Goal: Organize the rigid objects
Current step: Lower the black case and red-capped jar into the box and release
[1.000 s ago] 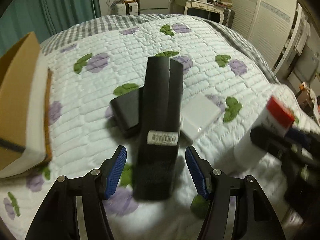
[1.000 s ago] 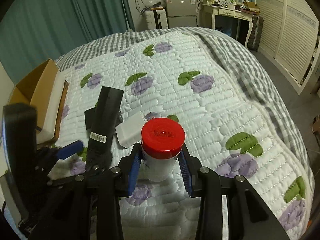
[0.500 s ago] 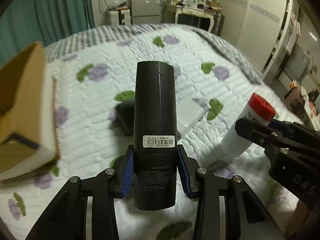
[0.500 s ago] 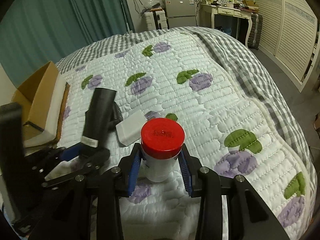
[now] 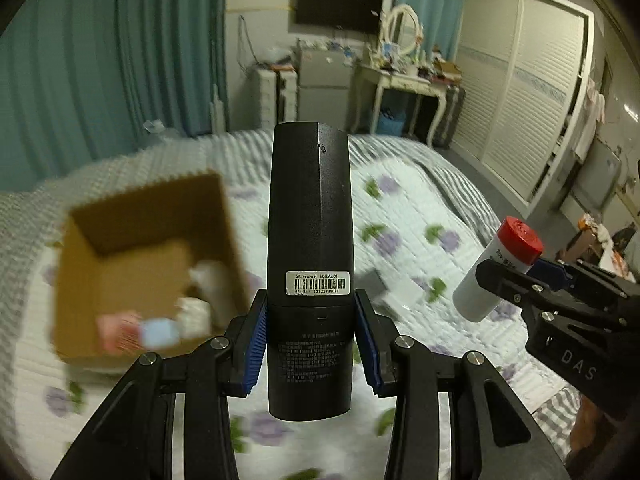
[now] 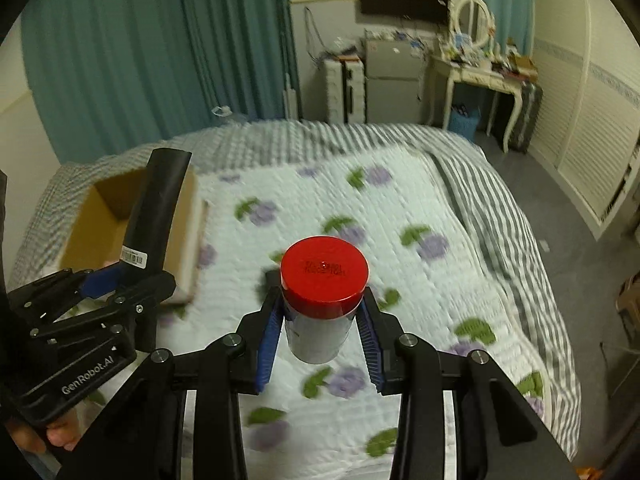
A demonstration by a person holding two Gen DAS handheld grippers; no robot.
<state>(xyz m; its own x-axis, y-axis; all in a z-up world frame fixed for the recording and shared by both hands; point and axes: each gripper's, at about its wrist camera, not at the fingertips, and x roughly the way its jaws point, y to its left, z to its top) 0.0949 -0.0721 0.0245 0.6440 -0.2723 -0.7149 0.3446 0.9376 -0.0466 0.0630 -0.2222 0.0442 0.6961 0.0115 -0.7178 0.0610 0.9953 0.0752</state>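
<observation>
My left gripper [image 5: 310,340] is shut on a tall black device [image 5: 310,240] with a barcode label, held upright above the bed. It also shows in the right wrist view [image 6: 156,216]. My right gripper [image 6: 320,344] is shut on a white bottle with a red cap [image 6: 323,276], lifted above the quilt; it shows at the right of the left wrist view [image 5: 496,272]. An open cardboard box [image 5: 84,280] with several small items inside sits on the bed to the left, also in the right wrist view [image 6: 96,224].
A white flat box [image 5: 404,300] and a dark object [image 5: 370,280] lie on the flowered quilt [image 6: 400,208] behind the black device. A dressing table [image 6: 476,76], drawers and a wardrobe stand beyond the bed. Curtains hang at the left.
Both grippers have risen from the bed with their objects. The left closed on the black device, lifted it and swung toward the cardboard box, whose inside now shows.
</observation>
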